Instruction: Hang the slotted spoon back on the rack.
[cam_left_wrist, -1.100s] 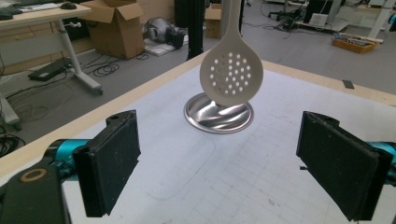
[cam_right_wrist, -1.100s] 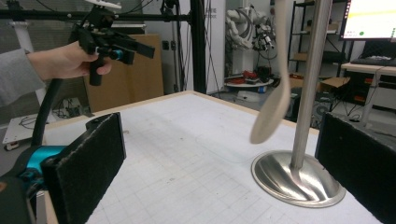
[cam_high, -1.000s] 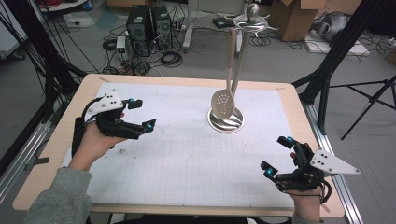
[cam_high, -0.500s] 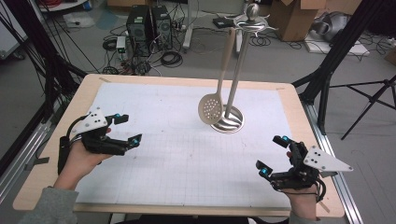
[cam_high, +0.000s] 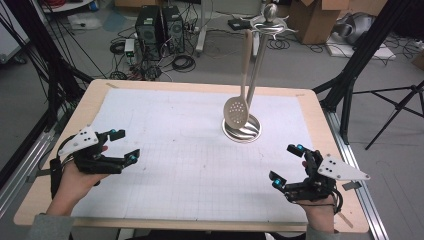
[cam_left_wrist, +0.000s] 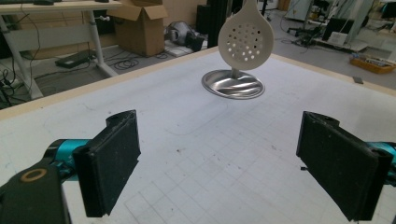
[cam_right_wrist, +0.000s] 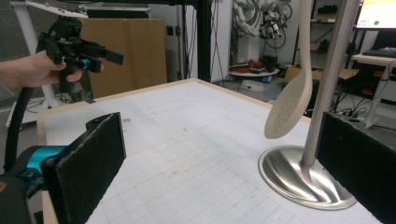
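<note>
A cream perforated spoon (cam_high: 235, 112) hangs from a hook of a steel utensil stand (cam_high: 257, 65), whose round base (cam_high: 247, 132) rests at the table's far middle right. My left gripper (cam_high: 125, 146) hovers open near the left edge, with nothing between its jaws. In the left gripper view, the spoon (cam_left_wrist: 246, 39) and base (cam_left_wrist: 232, 84) lie far ahead of its pads (cam_left_wrist: 112, 163). My right gripper (cam_high: 287, 165) is open and empty at the near right. The right gripper view has the spoon (cam_right_wrist: 289, 109) and stand pole (cam_right_wrist: 327, 93) close ahead, and the left gripper (cam_right_wrist: 100, 56) farther off.
White grid paper (cam_high: 190, 165) covers the wooden table (cam_high: 85, 107). Behind the far edge, computer towers (cam_high: 160, 25), cables and cardboard boxes (cam_high: 312, 20) sit on the floor. Black frame struts (cam_high: 357, 60) and a tripod stand to the right.
My left gripper has drawn back from the far left toward the near left edge. The hanging spoon swings on its hook. The right gripper has shifted only slightly.
</note>
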